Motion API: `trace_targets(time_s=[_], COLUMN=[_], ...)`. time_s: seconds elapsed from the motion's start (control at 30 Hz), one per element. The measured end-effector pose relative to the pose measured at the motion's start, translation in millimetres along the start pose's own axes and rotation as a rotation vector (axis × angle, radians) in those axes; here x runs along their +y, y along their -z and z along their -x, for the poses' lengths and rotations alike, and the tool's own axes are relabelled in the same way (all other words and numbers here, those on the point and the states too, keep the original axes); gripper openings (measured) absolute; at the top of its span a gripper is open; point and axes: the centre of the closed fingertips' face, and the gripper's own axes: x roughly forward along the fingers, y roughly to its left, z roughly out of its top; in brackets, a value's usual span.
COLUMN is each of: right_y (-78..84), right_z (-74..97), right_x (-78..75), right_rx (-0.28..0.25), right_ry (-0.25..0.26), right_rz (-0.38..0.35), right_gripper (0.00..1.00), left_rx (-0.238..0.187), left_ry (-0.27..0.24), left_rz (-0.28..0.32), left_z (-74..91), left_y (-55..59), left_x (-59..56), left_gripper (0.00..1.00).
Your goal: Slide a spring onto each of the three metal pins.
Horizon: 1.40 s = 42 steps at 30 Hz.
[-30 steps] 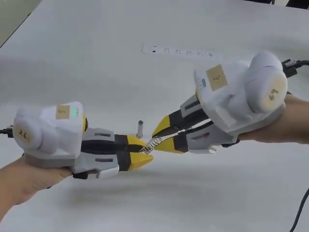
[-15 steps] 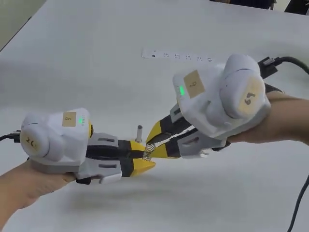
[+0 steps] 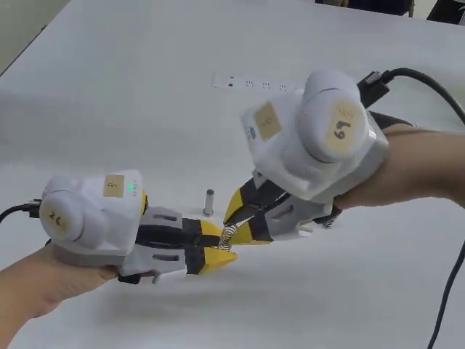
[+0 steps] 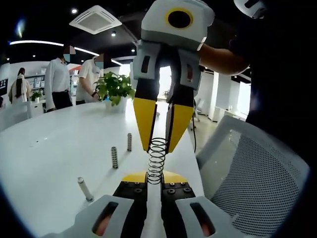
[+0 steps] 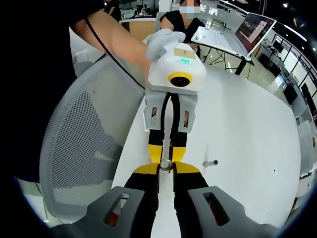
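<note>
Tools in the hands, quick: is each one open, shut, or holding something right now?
Left tool: shut on one end of the spring.
Right tool: shut on the other end of the same spring.

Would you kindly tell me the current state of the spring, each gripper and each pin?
Coiled metal spring: held off the table at both ends, on no pin.
Yellow-tipped left gripper: shut on one end of the spring.
Yellow-tipped right gripper: shut on the other end.
Nearest metal pin: standing, bare.
Middle metal pin: standing, seems to wear a spring.
Farthest metal pin: likewise.
</note>
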Motion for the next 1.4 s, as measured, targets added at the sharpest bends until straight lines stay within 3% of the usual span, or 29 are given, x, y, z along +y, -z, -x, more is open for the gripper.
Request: trace_targets(time_s=[0.23, 0.4, 0.77, 1.4], right_y=[1.9, 1.7, 3.5, 1.7], right_z=[-0.5, -1.2, -6.3, -5.4], right_x=[3.2, 1.9, 2.4, 3.1], right_rx=[0.036, 0.052, 0.066, 0.071], right_ry=[-0.032, -0.028, -0.032, -0.02], right_rz=[-0.008, -0.008, 0.012, 0.004], right_gripper=[0.08, 0.07, 0.08, 0.07], left_rx=[0.004, 0.003, 0.014, 0.007], left_ry=[0.008, 0.0, -0.004, -0.019], left_rz=[-0.004, -0.007, -0.005, 0.014], left_z=[-2.2, -2.0, -1.1, -1.2], left_y=[0.3, 0.2, 5.5, 5.2], left_x=[-2.5, -0.8, -0.1, -0.8], left_gripper=[0.01, 0.01, 0.01, 0.02])
